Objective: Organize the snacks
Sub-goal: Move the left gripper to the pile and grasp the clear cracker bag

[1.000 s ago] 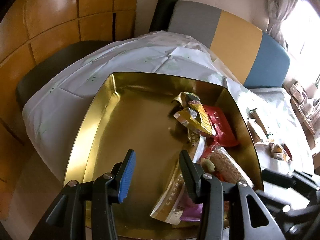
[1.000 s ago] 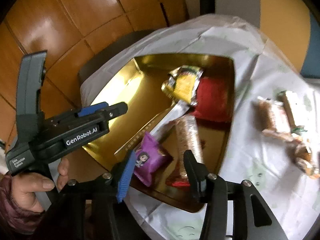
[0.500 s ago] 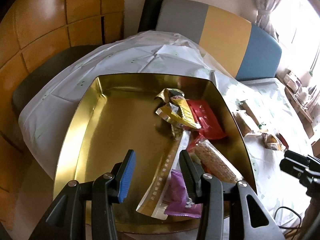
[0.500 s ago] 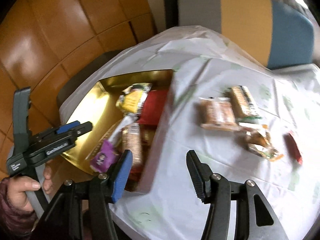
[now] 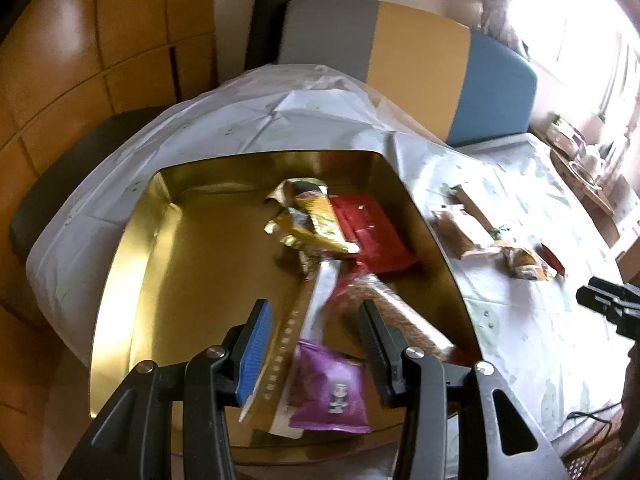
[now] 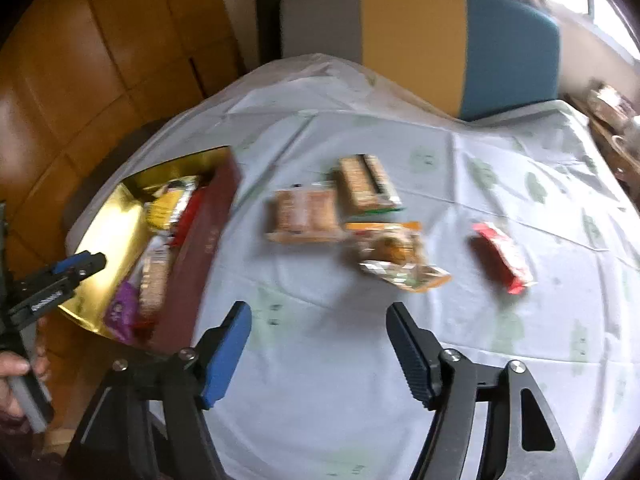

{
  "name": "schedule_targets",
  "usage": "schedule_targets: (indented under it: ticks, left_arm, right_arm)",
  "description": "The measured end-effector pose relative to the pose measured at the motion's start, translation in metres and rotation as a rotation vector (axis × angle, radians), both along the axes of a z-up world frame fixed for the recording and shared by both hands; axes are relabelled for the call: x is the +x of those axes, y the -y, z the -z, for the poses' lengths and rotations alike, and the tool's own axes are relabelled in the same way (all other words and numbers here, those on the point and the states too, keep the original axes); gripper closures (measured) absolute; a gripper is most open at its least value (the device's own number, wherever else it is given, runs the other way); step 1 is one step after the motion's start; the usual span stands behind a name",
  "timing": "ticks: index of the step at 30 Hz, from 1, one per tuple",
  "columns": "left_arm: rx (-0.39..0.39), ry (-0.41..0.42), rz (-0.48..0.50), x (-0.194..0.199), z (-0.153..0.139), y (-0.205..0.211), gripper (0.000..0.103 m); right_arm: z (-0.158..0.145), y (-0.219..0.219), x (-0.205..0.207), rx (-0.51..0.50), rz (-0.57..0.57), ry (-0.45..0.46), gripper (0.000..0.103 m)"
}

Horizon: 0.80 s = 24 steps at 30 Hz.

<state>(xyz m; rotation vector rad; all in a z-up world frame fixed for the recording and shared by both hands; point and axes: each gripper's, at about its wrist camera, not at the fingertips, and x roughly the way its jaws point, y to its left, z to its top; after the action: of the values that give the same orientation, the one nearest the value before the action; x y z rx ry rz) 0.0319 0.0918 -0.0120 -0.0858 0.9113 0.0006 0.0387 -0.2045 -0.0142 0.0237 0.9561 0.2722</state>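
A gold tray [image 5: 132,280] holds a purple packet [image 5: 330,396], a long gold-and-white packet [image 5: 308,320], a yellow packet [image 5: 316,220], a red packet [image 5: 372,236] and a cracker sleeve [image 5: 404,320]. My left gripper [image 5: 316,346] hovers open over the tray's near end, gripping nothing. My right gripper [image 6: 320,346] hangs over the white tablecloth [image 6: 320,420], its jaws opening with nothing between them. Ahead of it lie a brown biscuit pack [image 6: 304,216], a second biscuit pack [image 6: 366,184], an orange packet [image 6: 396,256] and a red bar [image 6: 502,258].
The tray's dark red outer wall [image 6: 200,256] stands left of the right gripper. A hand [image 6: 16,368] holds the left gripper [image 6: 60,276] at the far left. A grey, yellow and blue chair back [image 6: 416,36] stands behind the table. Clutter sits at the far right [image 5: 576,156].
My right gripper has swung right, from over the tray to over the tablecloth, and its jaws have widened. The purple packet stays in the tray. The left gripper has shifted slightly, its gap unchanged.
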Motion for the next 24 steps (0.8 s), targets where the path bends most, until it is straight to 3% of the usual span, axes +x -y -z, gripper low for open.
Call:
schedule_targets:
  ticks: [8, 10, 12, 15, 19, 24]
  left_arm:
    - [0.027, 0.025, 0.088, 0.001, -0.007, 0.03, 0.057]
    - [0.032, 0.028, 0.107, 0.003, -0.009, 0.036, 0.057]
    - [0.037, 0.033, 0.124, 0.004, -0.011, 0.043, 0.057]
    - [0.037, 0.04, 0.156, 0.006, -0.013, 0.054, 0.057]
    - [0.025, 0.042, 0.186, 0.011, -0.018, 0.068, 0.057]
    - [0.0, 0.004, 0.262, 0.02, -0.017, 0.093, 0.057]
  right_arm:
    - [-0.008, 0.061, 0.007, -0.049, 0.125, 0.023, 0.018]
    - [-0.022, 0.077, 0.002, -0.074, 0.17, 0.119, 0.012]
    - [-0.041, 0.093, -0.008, -0.111, 0.245, 0.263, 0.0]
    - [-0.056, 0.115, -0.015, -0.136, 0.36, 0.376, 0.0]
    - [-0.048, 0.14, -0.001, -0.106, 0.401, 0.315, 0.0]
    - [-0.003, 0.175, 0.028, -0.045, 0.448, 0.092, 0.0]
